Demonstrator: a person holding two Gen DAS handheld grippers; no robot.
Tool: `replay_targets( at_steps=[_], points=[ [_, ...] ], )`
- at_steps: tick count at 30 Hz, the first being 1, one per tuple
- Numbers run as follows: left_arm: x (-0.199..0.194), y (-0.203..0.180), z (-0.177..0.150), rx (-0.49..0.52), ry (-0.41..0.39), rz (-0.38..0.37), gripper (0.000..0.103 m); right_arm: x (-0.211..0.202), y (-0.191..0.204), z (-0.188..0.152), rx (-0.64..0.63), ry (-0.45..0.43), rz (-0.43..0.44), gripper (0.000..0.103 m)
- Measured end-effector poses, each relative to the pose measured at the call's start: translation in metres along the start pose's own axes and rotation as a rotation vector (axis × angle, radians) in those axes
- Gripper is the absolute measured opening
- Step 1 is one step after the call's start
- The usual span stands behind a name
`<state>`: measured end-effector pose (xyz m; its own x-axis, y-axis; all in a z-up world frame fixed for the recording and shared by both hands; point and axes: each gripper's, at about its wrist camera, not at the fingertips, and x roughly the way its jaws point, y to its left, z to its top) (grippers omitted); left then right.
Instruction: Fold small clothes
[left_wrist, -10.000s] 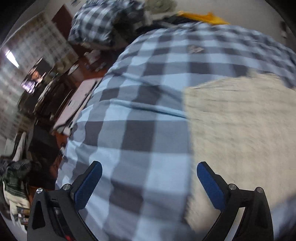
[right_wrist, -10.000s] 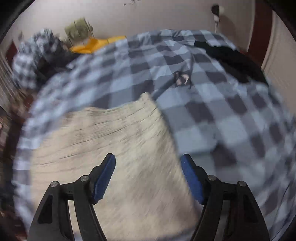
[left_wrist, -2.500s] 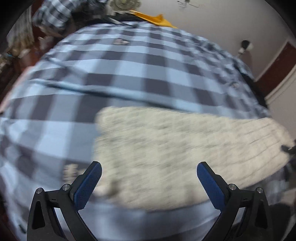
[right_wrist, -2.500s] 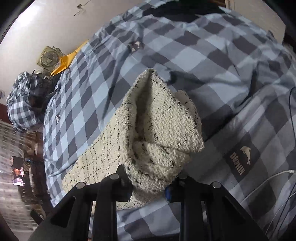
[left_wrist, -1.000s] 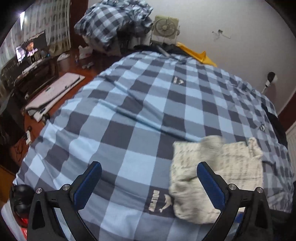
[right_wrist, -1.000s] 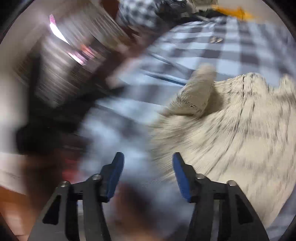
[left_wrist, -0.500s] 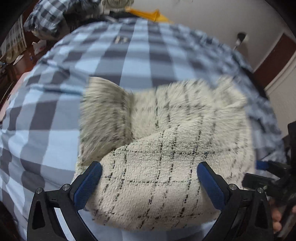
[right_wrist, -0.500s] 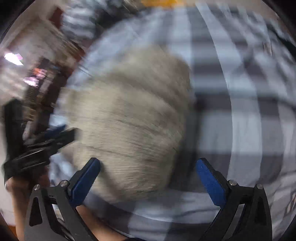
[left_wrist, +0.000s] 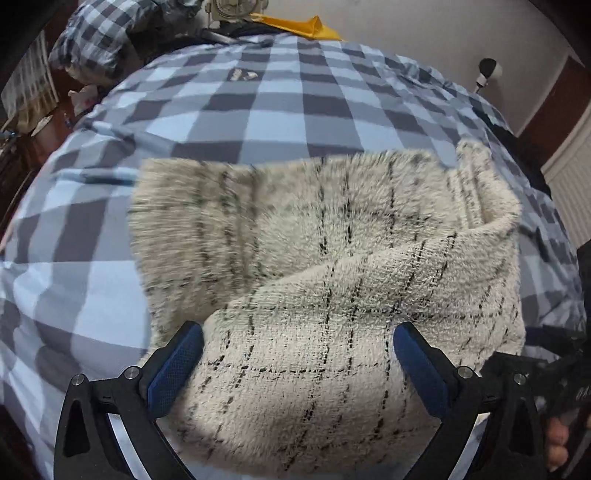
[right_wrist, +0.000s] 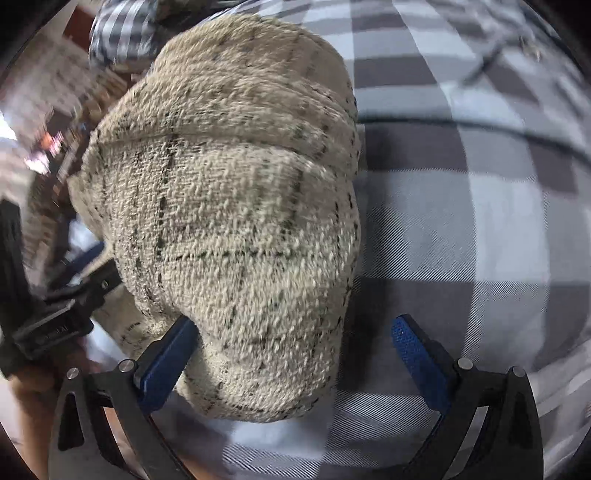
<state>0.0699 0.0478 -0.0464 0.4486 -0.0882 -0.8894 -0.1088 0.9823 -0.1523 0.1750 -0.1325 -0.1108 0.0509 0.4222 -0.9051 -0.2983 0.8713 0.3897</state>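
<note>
A cream fluffy garment (left_wrist: 325, 288) with thin black check lines lies folded into a thick bundle on the blue-grey checked bedspread (left_wrist: 280, 107). My left gripper (left_wrist: 295, 365) is open wide, pointing down, with the near end of the bundle between its blue pads, which do not squeeze it. In the right wrist view the same garment (right_wrist: 236, 221) bulges up in front of my right gripper (right_wrist: 291, 363), which is open wide too. Its left fingertip (right_wrist: 173, 350) touches the bundle's edge and its right one stands over bare bedspread (right_wrist: 480, 229). Each gripper shows at the other view's edge.
A heap of checked bedding (left_wrist: 99, 40), a fan (left_wrist: 236, 7) and a yellow item (left_wrist: 295, 27) lie at the bed's far end by the wall. The bed's left edge drops to a cluttered wooden floor (left_wrist: 33, 122). A person's hand (right_wrist: 26, 387) holds the left gripper.
The right gripper, earlier shut on a fold of the garment, has let go and opened wide. Both grippers have dropped close over the folded bundle and have held still for the last half second.
</note>
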Motion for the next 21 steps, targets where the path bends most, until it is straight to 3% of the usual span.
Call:
replay_targets(
  at_steps=[2, 6, 9, 13, 18, 21],
  points=[
    [-0.020, -0.001, -0.001, 0.001, -0.036, 0.025, 0.103, -0.017, 0.007, -0.004, 0.014, -0.021, 0.037, 0.102],
    [-0.060, -0.003, -0.019, 0.046, -0.089, 0.091, 0.103, -0.073, 0.032, -0.034, -0.053, -0.184, 0.021, 0.102],
    [-0.081, 0.000, -0.034, 0.046, -0.101, 0.105, 0.103, -0.103, 0.042, -0.059, -0.097, -0.228, 0.067, 0.102],
    [-0.093, 0.007, -0.055, 0.013, -0.082, 0.055, 0.103, -0.143, 0.006, -0.079, -0.112, -0.223, 0.068, 0.102],
    [-0.086, 0.003, -0.067, 0.052, -0.033, 0.093, 0.103, -0.147, -0.058, -0.071, -0.092, -0.232, -0.020, 0.102],
    [-0.080, 0.004, -0.063, 0.038, -0.019, 0.087, 0.103, -0.136, -0.088, -0.063, 0.051, -0.253, 0.072, 0.102]
  ],
)
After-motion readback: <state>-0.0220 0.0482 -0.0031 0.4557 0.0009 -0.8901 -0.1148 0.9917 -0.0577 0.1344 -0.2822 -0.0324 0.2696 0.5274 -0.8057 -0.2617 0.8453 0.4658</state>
